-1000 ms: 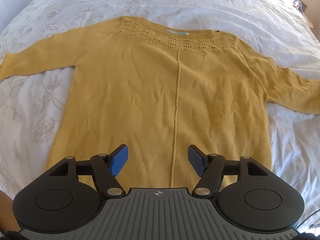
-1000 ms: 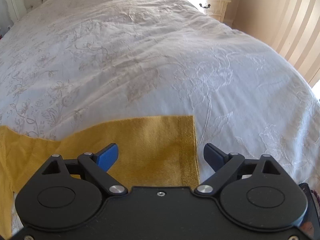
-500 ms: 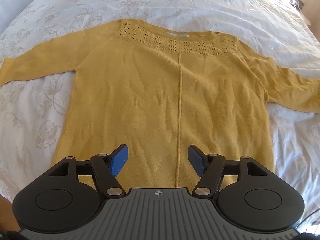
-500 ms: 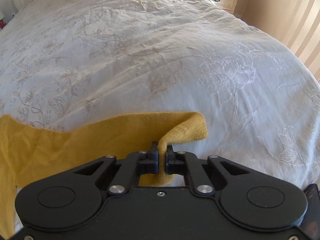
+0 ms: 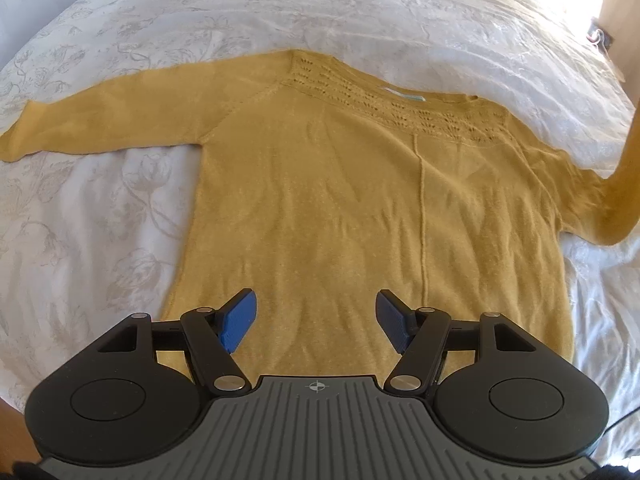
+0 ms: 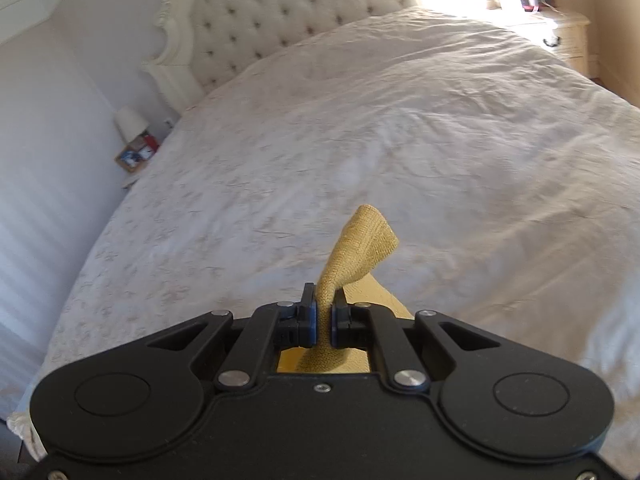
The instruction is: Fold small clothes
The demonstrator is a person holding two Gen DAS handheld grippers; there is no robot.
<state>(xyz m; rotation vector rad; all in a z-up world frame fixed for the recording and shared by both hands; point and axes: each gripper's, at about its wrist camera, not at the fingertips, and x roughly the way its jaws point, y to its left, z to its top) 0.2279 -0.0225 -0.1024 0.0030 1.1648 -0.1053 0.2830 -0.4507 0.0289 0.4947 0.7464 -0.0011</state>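
A mustard-yellow knitted sweater (image 5: 360, 208) lies flat, front up, on the white bedspread (image 5: 100, 220) in the left wrist view, neckline away from me. Its left sleeve (image 5: 100, 120) stretches out flat. The right sleeve (image 5: 620, 200) rises off the bed toward the frame's right edge. My left gripper (image 5: 316, 316) hovers open over the sweater's lower hem with nothing between its blue pads. My right gripper (image 6: 325, 312) is shut on the cuff of the right sleeve (image 6: 360, 240), whose end sticks up past the pads.
A tufted headboard (image 6: 288, 20) stands at the far end of the bed. A small lamp and boxes (image 6: 134, 140) sit on the left side, a nightstand (image 6: 568, 36) at the far right. The wide bedspread (image 6: 440, 140) spreads ahead of the right gripper.
My right gripper closed on the sleeve cuff, then lifted it off the bed and tipped up toward the headboard. My left gripper drifted right over the hem, staying open.
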